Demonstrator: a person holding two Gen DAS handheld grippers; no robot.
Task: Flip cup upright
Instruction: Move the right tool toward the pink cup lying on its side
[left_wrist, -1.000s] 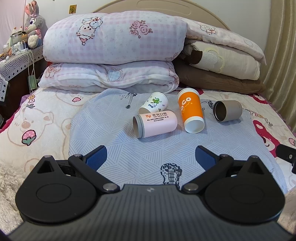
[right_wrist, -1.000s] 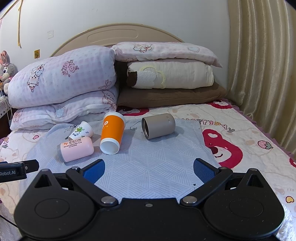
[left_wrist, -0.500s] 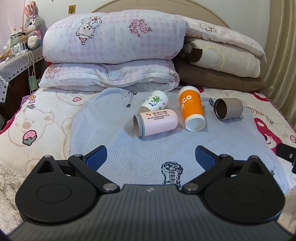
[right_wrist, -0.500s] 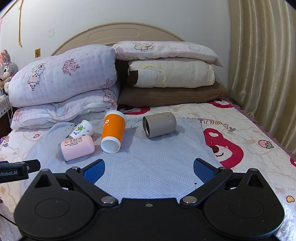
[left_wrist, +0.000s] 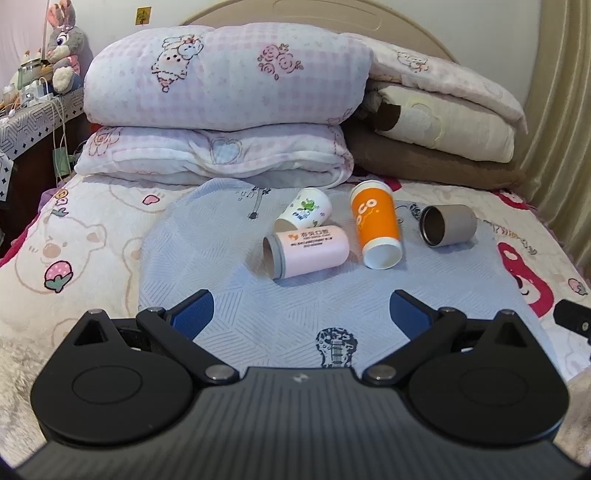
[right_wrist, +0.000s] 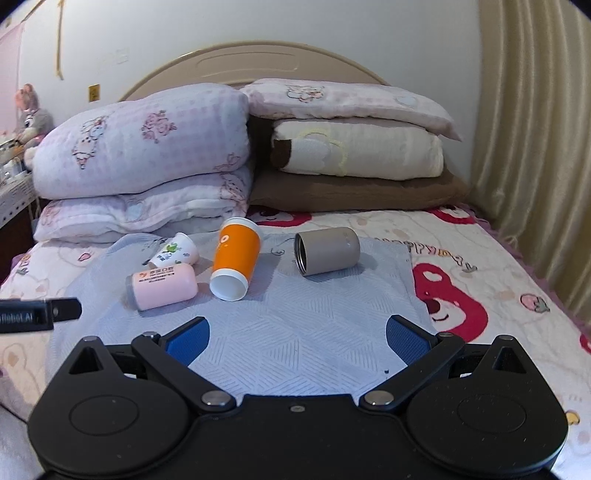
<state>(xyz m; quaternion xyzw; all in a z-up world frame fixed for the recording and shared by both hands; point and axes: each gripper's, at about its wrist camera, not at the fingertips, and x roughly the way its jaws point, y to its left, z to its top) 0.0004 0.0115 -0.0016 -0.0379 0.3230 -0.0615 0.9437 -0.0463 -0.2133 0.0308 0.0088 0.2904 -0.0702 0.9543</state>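
Observation:
Several cups lie on their sides on a pale blue cloth (left_wrist: 221, 266) on the bed. A pink cup (left_wrist: 306, 251) (right_wrist: 162, 285) lies with its mouth to the left. A small white cup (left_wrist: 304, 213) (right_wrist: 173, 254) lies just behind it. An orange cup (left_wrist: 376, 225) (right_wrist: 234, 262) lies with its white mouth toward me. A grey cup (left_wrist: 447, 225) (right_wrist: 327, 250) lies at the right, mouth to the left. My left gripper (left_wrist: 301, 315) is open and empty, well short of the cups. My right gripper (right_wrist: 297, 338) is open and empty, also short of them.
Stacked pink pillows (left_wrist: 225, 77) and folded cream and brown blankets (left_wrist: 443, 136) stand behind the cups by the headboard. A curtain (right_wrist: 535, 147) hangs at the right. A bedside table with a plush rabbit (left_wrist: 62, 40) stands at the far left.
Both grippers have crept slightly forward toward the cups. The cups have not moved, and both grippers stay open.

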